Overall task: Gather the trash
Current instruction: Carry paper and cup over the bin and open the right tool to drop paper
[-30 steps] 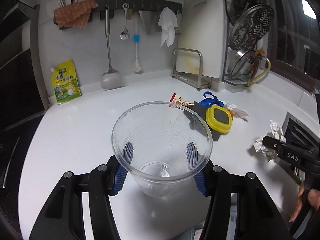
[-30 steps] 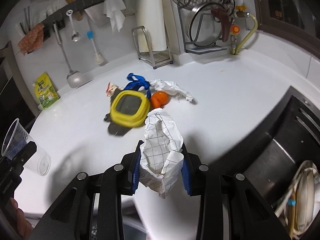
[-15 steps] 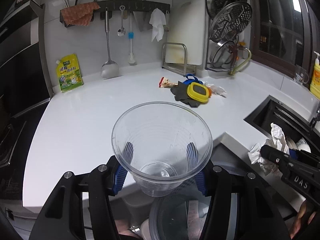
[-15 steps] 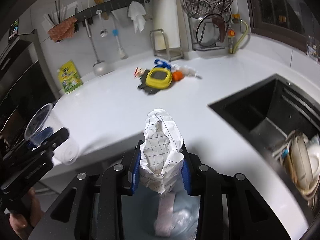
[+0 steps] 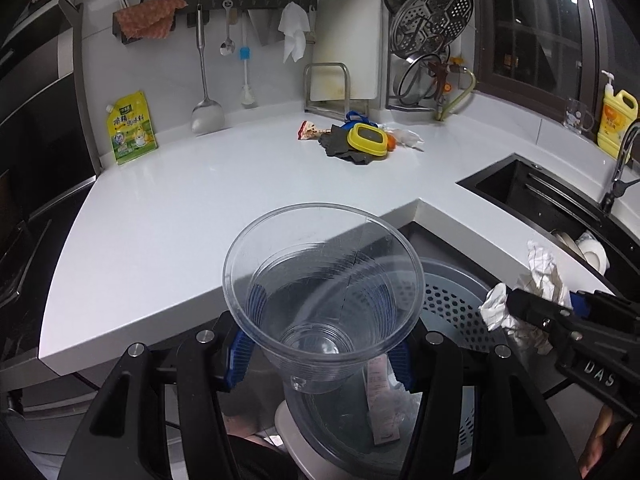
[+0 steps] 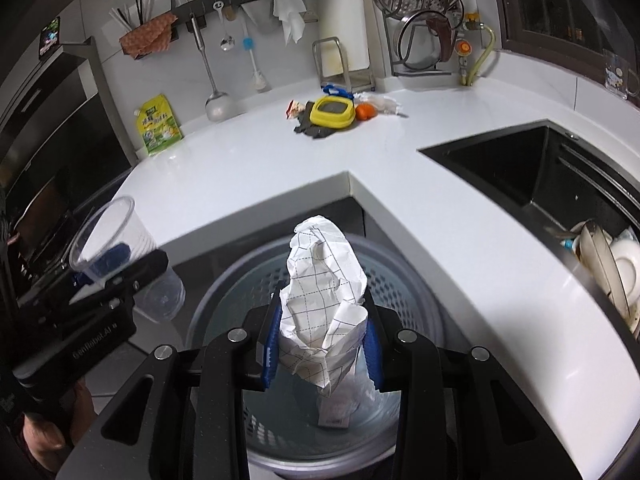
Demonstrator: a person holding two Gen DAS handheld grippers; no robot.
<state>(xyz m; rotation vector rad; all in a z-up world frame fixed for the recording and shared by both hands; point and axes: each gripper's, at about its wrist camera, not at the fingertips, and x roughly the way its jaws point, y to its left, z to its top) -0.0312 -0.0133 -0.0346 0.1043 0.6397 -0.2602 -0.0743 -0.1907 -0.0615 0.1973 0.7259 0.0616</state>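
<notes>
My left gripper point(image 5: 318, 346) is shut on a clear plastic cup point(image 5: 324, 292), held mouth-up over a grey perforated trash bin point(image 5: 452, 300) below the counter's inner corner. From the right wrist view that cup point(image 6: 120, 256) hangs at the left, beside the bin's rim point(image 6: 416, 280). My right gripper point(image 6: 322, 342) is shut on a crumpled ball of squared white paper point(image 6: 324, 288), directly above the bin's opening. The same paper ball point(image 5: 528, 292) appears at the right of the left wrist view. Paper scraps point(image 6: 336, 408) lie at the bin's bottom.
On the white counter point(image 5: 200, 208) far back lies a pile: a yellow-lidded box point(image 5: 368, 140), dark cloth, a snack wrapper point(image 5: 308, 131), crumpled tissue, an orange fruit point(image 6: 365, 112). A black sink point(image 6: 560, 184) with dishes is at right. A green pouch point(image 5: 130, 128) leans on the wall.
Both grippers have drawn back from the counter and come over the trash bin, a little lower. The cup and the paper ball stay gripped; the pile now looks far away.
</notes>
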